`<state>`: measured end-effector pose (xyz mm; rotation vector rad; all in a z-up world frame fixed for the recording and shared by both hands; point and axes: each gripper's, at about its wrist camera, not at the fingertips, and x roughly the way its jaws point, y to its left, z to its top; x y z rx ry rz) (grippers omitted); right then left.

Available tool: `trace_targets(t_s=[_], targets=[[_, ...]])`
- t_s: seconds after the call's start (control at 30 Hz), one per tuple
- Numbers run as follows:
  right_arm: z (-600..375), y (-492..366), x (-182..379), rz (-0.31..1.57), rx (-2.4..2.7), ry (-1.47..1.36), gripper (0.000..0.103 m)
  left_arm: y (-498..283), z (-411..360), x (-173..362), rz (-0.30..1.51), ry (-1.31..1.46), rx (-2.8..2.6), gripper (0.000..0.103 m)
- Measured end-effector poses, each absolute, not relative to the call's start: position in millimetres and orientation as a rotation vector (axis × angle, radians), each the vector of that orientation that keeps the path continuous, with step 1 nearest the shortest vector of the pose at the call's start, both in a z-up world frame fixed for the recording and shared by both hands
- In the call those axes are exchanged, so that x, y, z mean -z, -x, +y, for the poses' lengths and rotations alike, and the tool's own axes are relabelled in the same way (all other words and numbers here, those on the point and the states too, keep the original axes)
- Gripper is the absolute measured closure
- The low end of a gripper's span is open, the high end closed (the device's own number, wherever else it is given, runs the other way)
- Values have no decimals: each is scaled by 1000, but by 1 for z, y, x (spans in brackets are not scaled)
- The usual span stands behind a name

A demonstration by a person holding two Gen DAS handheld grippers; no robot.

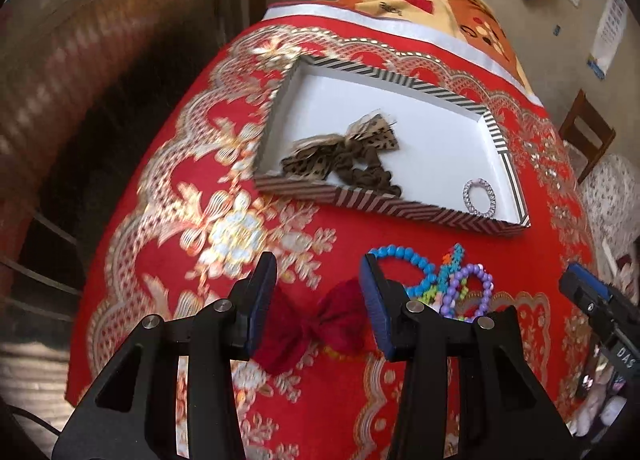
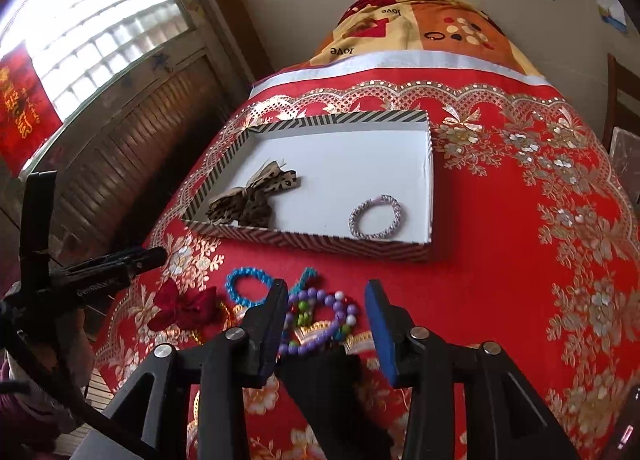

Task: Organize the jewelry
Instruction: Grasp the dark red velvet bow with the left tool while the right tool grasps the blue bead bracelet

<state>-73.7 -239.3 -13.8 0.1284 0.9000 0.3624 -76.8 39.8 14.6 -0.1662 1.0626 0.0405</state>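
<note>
A striped shallow box [image 1: 372, 202] [image 2: 312, 238] with a white floor sits on the red patterned cloth. It holds a leopard-print bow [image 1: 344, 156] [image 2: 250, 196] and a silver sparkly ring bracelet [image 1: 479, 197] [image 2: 375, 216]. In front of the box lie a dark red bow [image 1: 316, 324] [image 2: 186, 306], a blue bead bracelet [image 1: 408, 262] [image 2: 248, 286] and a purple bead bracelet [image 1: 472, 292] [image 2: 320, 320] with other colourful beads. My left gripper [image 1: 318, 280] is open above the red bow. My right gripper [image 2: 328, 296] is open above the purple bracelet.
The cloth-covered table [image 2: 520, 260] drops off at its left side toward a wooden shuttered wall [image 2: 120, 164]. A folded patterned blanket [image 2: 420, 28] lies behind the box. A wooden chair [image 1: 586, 132] stands at the right.
</note>
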Motion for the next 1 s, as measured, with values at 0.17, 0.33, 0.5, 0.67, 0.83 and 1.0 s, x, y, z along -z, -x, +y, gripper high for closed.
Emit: trace_targets(t_s=[0.17, 0.33, 0.5, 0.67, 0.83, 1.0], targets=[[-241, 86, 18, 912, -376, -124, 62, 98, 57, -16, 1071, 215, -79, 61], [-240, 93, 23, 926, -388, -122, 60, 114, 67, -10, 1108, 253, -82, 60], [-241, 95, 30, 948, -391, -121, 60, 121, 70, -5, 1132, 298, -69, 60], [-239, 95, 32, 957, -394, -112, 60, 120, 79, -2, 1147, 390, -47, 56], [-239, 92, 37, 977, -393, -112, 59, 115, 87, 4, 1170, 475, -37, 56], [-237, 90, 39, 987, -396, -110, 58, 108, 86, 8, 1194, 555, -15, 56]])
